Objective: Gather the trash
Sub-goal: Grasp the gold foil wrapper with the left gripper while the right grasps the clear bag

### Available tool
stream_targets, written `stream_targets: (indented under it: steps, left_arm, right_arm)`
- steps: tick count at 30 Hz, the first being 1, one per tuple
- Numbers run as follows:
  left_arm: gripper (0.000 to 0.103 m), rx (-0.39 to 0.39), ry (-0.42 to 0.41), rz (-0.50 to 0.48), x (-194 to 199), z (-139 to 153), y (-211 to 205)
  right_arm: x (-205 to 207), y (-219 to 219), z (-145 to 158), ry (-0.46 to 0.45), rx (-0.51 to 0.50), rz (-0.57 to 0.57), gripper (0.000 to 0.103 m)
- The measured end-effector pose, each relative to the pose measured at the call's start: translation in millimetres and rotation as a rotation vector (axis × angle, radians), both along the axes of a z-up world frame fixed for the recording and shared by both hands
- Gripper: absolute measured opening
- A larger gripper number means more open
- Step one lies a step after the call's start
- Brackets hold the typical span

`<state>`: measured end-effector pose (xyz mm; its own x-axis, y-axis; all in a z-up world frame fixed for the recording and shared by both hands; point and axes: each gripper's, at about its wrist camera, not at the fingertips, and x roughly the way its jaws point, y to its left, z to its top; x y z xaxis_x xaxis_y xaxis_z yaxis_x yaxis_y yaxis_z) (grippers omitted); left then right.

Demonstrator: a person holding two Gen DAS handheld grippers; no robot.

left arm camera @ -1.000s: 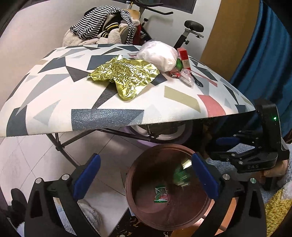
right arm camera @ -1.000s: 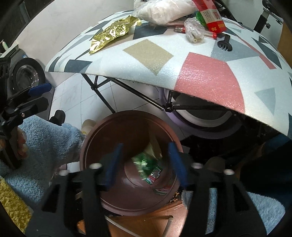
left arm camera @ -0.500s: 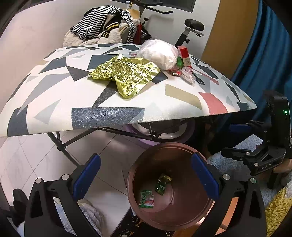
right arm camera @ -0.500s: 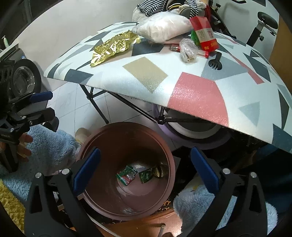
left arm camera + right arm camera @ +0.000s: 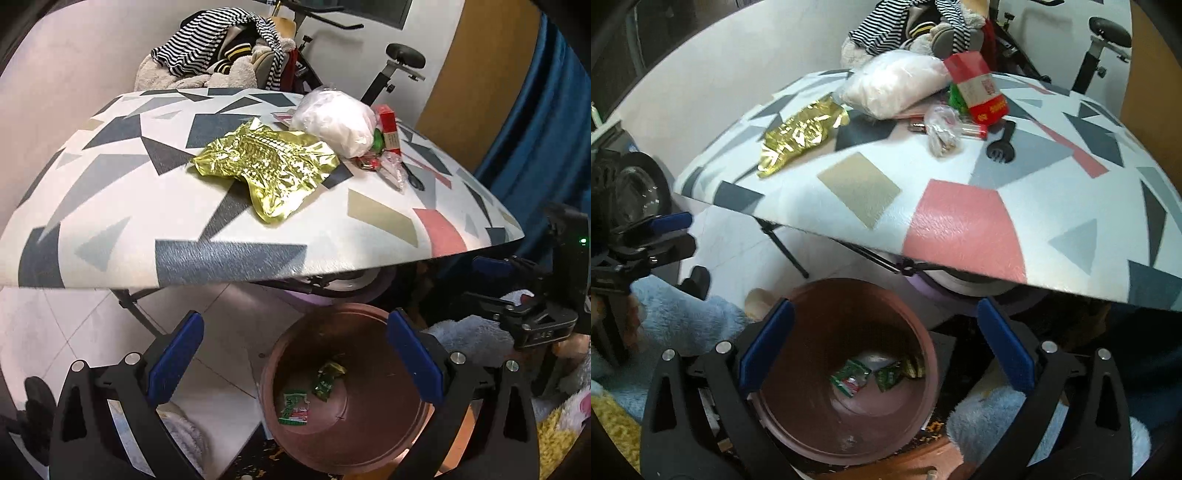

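I am looking at the gold foil wrapper [image 5: 266,168], which is lying crumpled and flat on the patterned desk [image 5: 122,221], well apart from the brown bin [image 5: 347,387] sitting on the floor below the desk's edge. I am judging the wrapper to be very light, thin and crinkly, probably slippery on its flat faces, so I am planning to pinch a raised fold or the corner hanging nearest the desk's edge rather than press down on the middle. Two small green wrappers [image 5: 866,376] are already lying in the bottom of the bin. Behind the foil, a white plastic bag [image 5: 334,125] and a red box [image 5: 388,125] are waiting too. My right gripper [image 5: 886,350] is hanging over the bin with its fingers [image 5: 766,347] spread as wide as they go and nothing between them. My left gripper [image 5: 295,350] is likewise standing wide apart and empty, beside the bin.
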<state>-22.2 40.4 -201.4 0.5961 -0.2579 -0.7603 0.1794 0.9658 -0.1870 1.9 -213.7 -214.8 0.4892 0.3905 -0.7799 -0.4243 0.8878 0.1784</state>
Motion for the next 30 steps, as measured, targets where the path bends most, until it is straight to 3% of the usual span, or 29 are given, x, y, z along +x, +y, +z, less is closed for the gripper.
stream_targets:
  steps: [6,9,17,22,30]
  left_arm:
    - [0.095,0.021,0.014,0.022,31.0,12.3,8.0]
    - [0.080,-0.027,0.027,0.053,49.3,17.9,17.8]
    - [0.042,-0.280,0.169,0.205,100.5,1.1,50.2]
    - [0.035,-0.434,0.211,0.301,115.8,-11.9,62.8]
    - [0.030,-0.396,0.207,0.316,132.0,-10.7,50.7]
  right_arm:
    - [11.3,-4.6,9.3,-0.058,-0.072,-0.033,0.097]
    - [19.0,-12.2,11.2,-0.049,-0.060,-0.061,0.097]
    - [37.4,-22.8,16.4,-0.029,-0.035,-0.088,0.097]
    - [41.1,-24.8,17.6,-0.032,-0.032,-0.085,0.097]
    - [43.1,-27.2,17.9,-0.022,-0.013,-0.077,0.097]
